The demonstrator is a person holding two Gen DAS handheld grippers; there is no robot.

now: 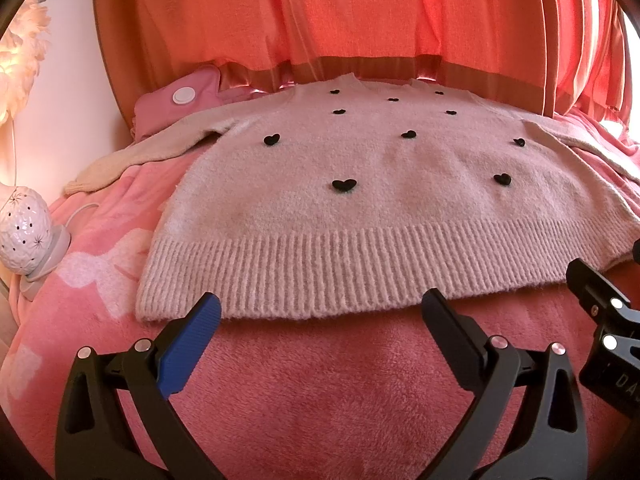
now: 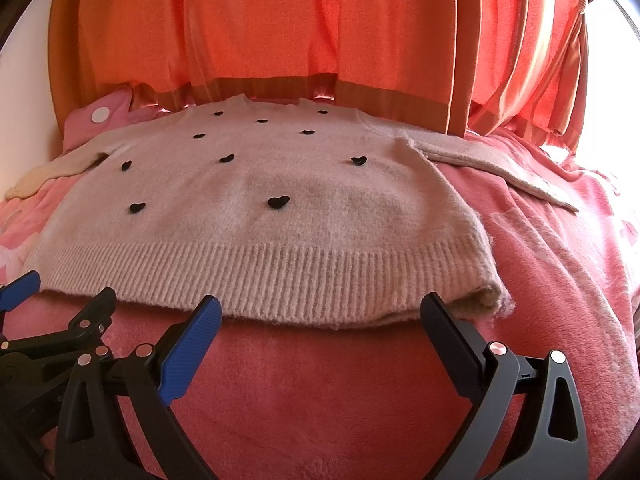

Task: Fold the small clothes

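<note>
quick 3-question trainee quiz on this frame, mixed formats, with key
1. True or false: the sweater lies spread flat on the pink blanket, unfolded.
2. Multiple choice: the left tongs and right tongs are: A) both open, poised at the ribbed hem, holding nothing; B) both shut on a sleeve; C) one open, one shut.
3. Fill in: the sweater front is dotted with small black ____.

Key: 1 true; 2 A; 3 hearts.
</note>
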